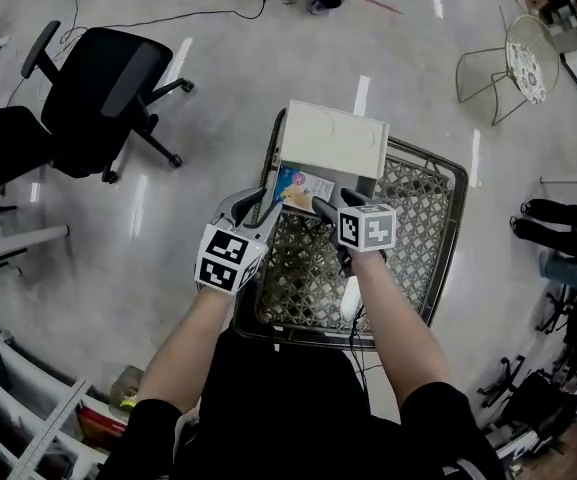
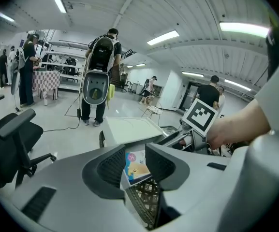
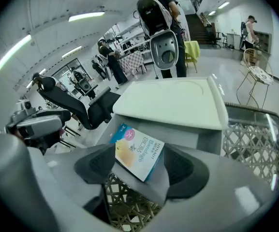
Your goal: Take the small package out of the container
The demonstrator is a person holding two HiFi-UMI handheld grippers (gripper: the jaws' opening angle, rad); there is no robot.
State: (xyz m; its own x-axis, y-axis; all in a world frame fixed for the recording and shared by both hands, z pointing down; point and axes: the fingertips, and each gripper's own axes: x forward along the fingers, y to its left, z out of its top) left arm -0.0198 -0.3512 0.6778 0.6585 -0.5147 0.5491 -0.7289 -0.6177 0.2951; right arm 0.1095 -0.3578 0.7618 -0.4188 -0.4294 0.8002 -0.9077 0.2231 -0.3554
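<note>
Left gripper (image 2: 135, 165) and right gripper (image 3: 139, 161) both hang released over the container, jaws apart, nothing pinched.

Wire-mesh basket (image 1: 408, 253): this is the container. Both claws reach over its near rim and slant down into it.

White box (image 1: 336, 138): lies across the basket's far end.

Small package (image 1: 301, 188): blue and orange printed face, tilted, leaning on the box's near wall, inside the basket, not yet lifted. It sits in line with the right jaws' wide gap, pads off it. The left jaws frame it from further back.

Judgement: the lean leaves its side edges free, so the right claw looks placed for the pinch.
</note>
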